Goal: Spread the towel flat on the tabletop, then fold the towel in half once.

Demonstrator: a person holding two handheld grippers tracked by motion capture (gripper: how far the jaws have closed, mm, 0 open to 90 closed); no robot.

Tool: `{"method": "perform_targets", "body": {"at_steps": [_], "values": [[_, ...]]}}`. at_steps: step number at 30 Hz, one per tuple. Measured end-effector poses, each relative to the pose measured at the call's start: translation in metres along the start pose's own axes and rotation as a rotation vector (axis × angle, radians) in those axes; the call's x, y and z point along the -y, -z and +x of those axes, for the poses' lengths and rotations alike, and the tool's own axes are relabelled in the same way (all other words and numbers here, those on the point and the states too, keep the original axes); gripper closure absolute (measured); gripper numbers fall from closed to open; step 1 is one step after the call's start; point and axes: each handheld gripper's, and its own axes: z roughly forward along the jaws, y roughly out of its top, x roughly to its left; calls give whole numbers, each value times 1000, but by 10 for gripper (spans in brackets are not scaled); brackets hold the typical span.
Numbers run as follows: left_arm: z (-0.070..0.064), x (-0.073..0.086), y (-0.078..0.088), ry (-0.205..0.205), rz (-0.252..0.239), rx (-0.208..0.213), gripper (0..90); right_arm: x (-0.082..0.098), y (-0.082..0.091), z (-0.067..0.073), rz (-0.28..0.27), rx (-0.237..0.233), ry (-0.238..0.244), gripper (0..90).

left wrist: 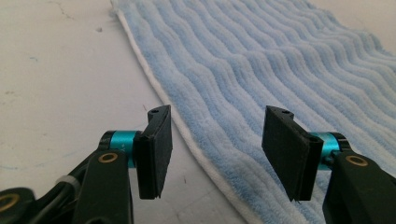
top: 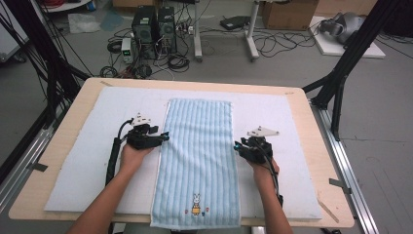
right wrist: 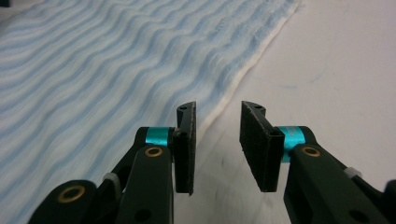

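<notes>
Terry cloth, pale blue, ribbed: the towel (top: 197,161) lies flat as a long strip down the middle of my table (top: 73,105), its near end with a small rabbit motif (top: 196,204) hanging just over the front edge.

Step in hand, as I judge it: folding the towel. I am set at mid-length on both long edges, with no grip taken yet.

Item: my left gripper (top: 163,138), just beside the towel's left edge. Jaws parted; in the left gripper view (left wrist: 215,140) the white hem (left wrist: 196,144) runs between them with the pads clear of it. Nothing held.

Item: my right gripper (top: 239,147), just beside the right edge. Jaws parted more narrowly; in the right gripper view (right wrist: 217,140) the hem (right wrist: 243,74) ends near the left pad and bare mat shows in the gap. Nothing held.

Next move, by my reckoning: slide each jaw pair over its hem so one pad goes under the cloth, then close on both sides together. The right needs to shift inward first. The pile is thick and limp, so a shallow bite may slip.

Surface: a white padded mat (top: 97,146), faintly marked, covering a light wooden tabletop with rounded corners.

Room: grey floor (top: 380,107); black frame struts (top: 341,83) at either side; two computer towers (top: 155,27) amid loose cables; white desk legs (top: 251,34); a cardboard box (top: 290,13) at the far wall.
</notes>
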Motion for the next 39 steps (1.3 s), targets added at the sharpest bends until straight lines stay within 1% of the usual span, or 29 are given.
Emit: {"method": "perform_targets", "body": {"at_steps": [1, 2, 3, 4, 5, 6, 7, 10, 12, 14, 15, 16, 17, 18, 19, 20, 21, 23, 24, 25, 26, 27, 30, 32, 33, 36, 37, 39], "values": [[0, 0, 0, 2, -8, 10, 428, -7, -11, -2, 15, -8, -19, 685], [1, -1, 1, 0, -14, 11, 427, -12, -18, -1, 21, -12, -21, 713], [1, -1, 2, -2, -23, 9, 427, -16, -24, 0, 18, -35, -19, 743], [2, -2, 3, -1, -35, 15, 421, -20, -30, 3, 30, -54, -6, 780], [3, -2, 4, 7, -53, 17, 412, -23, -35, 8, 55, -45, 29, 807], [4, -3, 5, 9, -58, 18, 401, -23, -41, 12, 103, -15, 63, 814], [5, -4, 6, 14, -74, 22, 388, -23, -44, 13, 130, 13, 75, 817], [8, -6, 11, 29, -100, 31, 333, -22, -41, 7, 129, 74, 47, 819], [9, -6, 15, 34, -113, 36, 286, -21, -33, 1, 99, 55, 8, 781], [10, -7, 18, 32, -115, 36, 187, -21, -22, -2, 41, 32, -6, 710], [12, -7, 19, 40, -113, 53, 178, -22, -16, -4, 11, 14, -18, 691], [13, -6, 20, 36, -107, 64, 178, -22, -8, -5, -19, 11, -15, 655], [14, -6, 21, 37, -104, 73, 178, -21, -3, -6, -29, 15, -11, 602], [14, -6, 22, 33, -100, 76, 178, -20, 4, -7, -44, 19, -18, 543], [15, -6, 23, 28, -101, 82, 178, -19, 8, -8, -50, 16, -19, 502], [15, -5, 24, 31, -107, 81, 178, -18, 12, -8, -56, 22, -10, 455], [16, -5, 25, 32, -109, 85, 178, -15, 18, -8, -62, 46, 2, 414], [18, -5, 28, 34, -113, 86, 178, -12, 25, -10, -77, 61, 14, 336], [18, -5, 29, 36, -115, 83, 178, -10, 28, -11, -83, 69, 12, 291], [19, -4, 30, 32, -110, 80, 178, -9, 30, -12, -87, 69, 5, 253], [19, -5, 31, 31, -112, 80, 178, -8, 32, -12, -91, 80, -8, 202], [19, -5, 32, 32, -113, 79, 178, -8, 33, -14, -98, 85, -9, 190], [19, -6, 32, 28, -121, 76, 178, -7, 32, -17, -97, 84, -8, 154], [20, -6, 32, 29, -116, 76, 178, -7, 32, -18, -96, 79, -17, 131], [20, -7, 31, 30, -116, 74, 178, -7, 32, -18, -93, 75, -24, 125], [21, -9, 29, 33, -113, 79, 179, -7, 31, -17, -91, 58, -20, 119], [21, -10, 29, 35, -108, 84, 179, -7, 30, -18, -96, 50, -15, 115], [23, -14, 26, 34, -100, 99, 179, -7, 29, -18, -98, 32, -22, 113]]}}
